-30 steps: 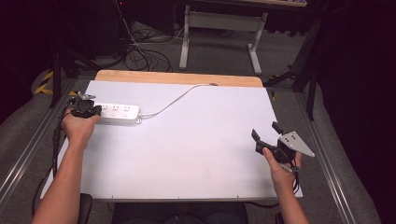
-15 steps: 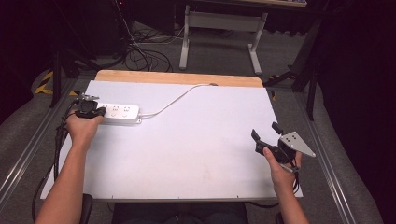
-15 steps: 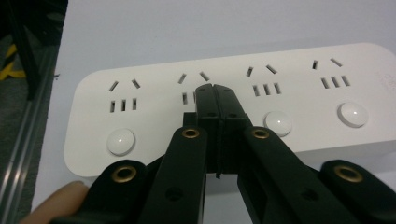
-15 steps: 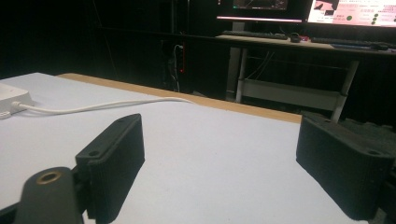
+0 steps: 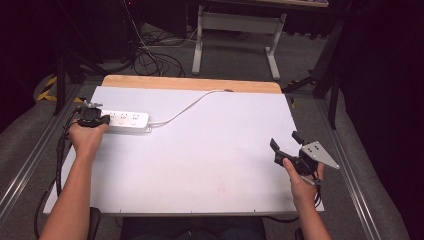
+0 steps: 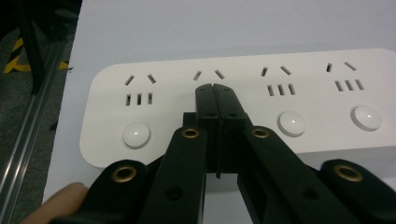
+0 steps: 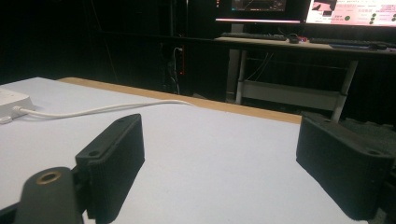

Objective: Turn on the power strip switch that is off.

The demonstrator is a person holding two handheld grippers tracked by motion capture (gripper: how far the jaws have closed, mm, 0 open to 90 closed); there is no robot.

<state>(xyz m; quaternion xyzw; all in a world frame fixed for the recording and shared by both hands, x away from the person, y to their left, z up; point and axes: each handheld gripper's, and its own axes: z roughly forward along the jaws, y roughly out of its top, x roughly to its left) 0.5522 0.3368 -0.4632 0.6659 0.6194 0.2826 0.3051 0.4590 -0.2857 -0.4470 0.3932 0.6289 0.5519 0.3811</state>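
power strip lies flat near the left edge of the white worktop, its white cord trailing toward the far wooden edge. left tongs are pressed together with nothing between them, their tips over the strip's top face between the first two round switches, whether touching i cannot tell. right tongs are well apart at the right side, spread and empty. i judge the strip a light, rigid plastic bar with a smooth face that would slide easily under a push; the long sides look the surest place to pinch, near the middle so it stays level, and the cord will tug a little when it moves
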